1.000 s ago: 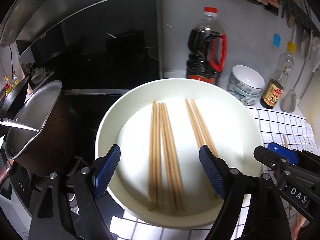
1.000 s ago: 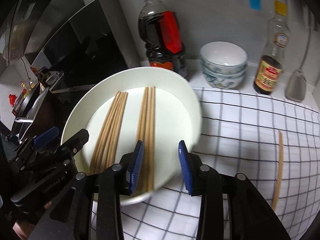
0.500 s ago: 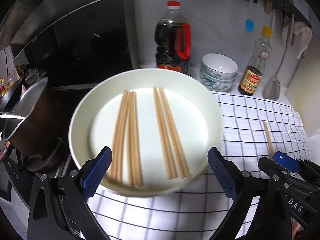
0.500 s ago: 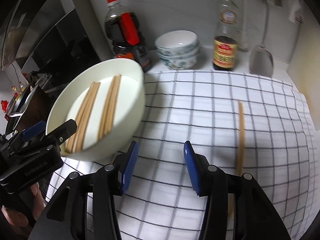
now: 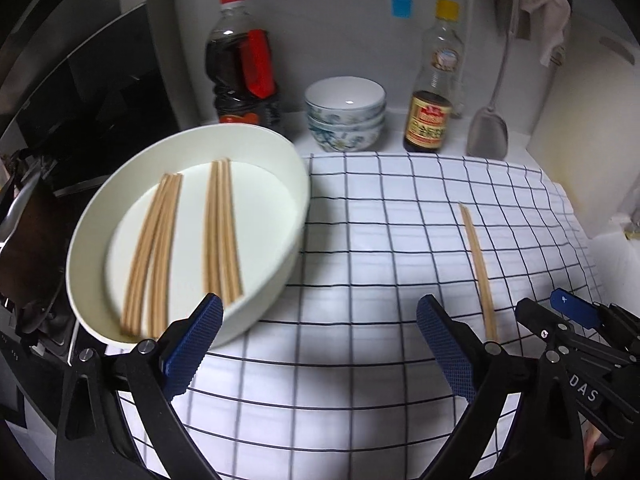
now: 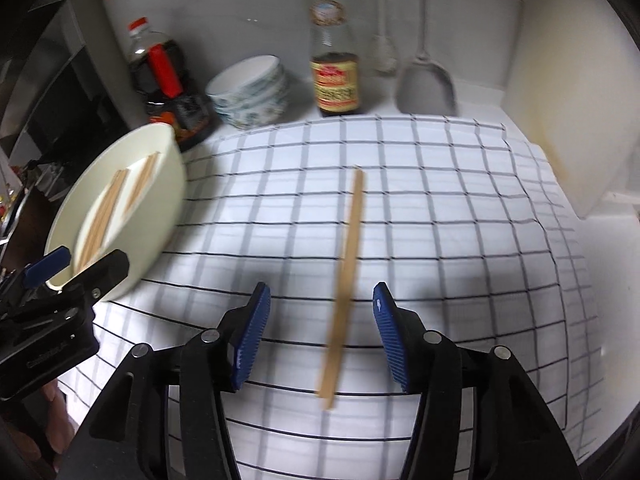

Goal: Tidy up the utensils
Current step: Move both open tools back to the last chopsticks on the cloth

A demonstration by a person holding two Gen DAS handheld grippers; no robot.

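A white dish (image 5: 288,184) (image 6: 168,184) stands at the left edge of the checked cloth (image 5: 380,240) (image 6: 440,220) and holds two bundles of wooden chopsticks (image 5: 220,236) (image 6: 108,208). A loose pair of chopsticks (image 5: 478,272) (image 6: 346,264) lies on the cloth to the right. My left gripper (image 5: 318,340) is open and empty, hanging over the cloth just right of the dish. My right gripper (image 6: 320,332) has its jaws opening; the loose chopsticks lie below and between them, with no pad touching.
Along the back wall stand a dark sauce bottle (image 5: 242,76), stacked patterned bowls (image 5: 346,114), a yellow-capped bottle (image 5: 434,92) and a hanging spatula (image 5: 488,132). A pot (image 5: 28,240) and black stove lie left of the dish. A pale upright panel (image 6: 560,120) bounds the right.
Both grippers have swung right, away from the dish and over the cloth. The left jaws opened wider. The right jaws widened and now straddle the loose chopsticks.
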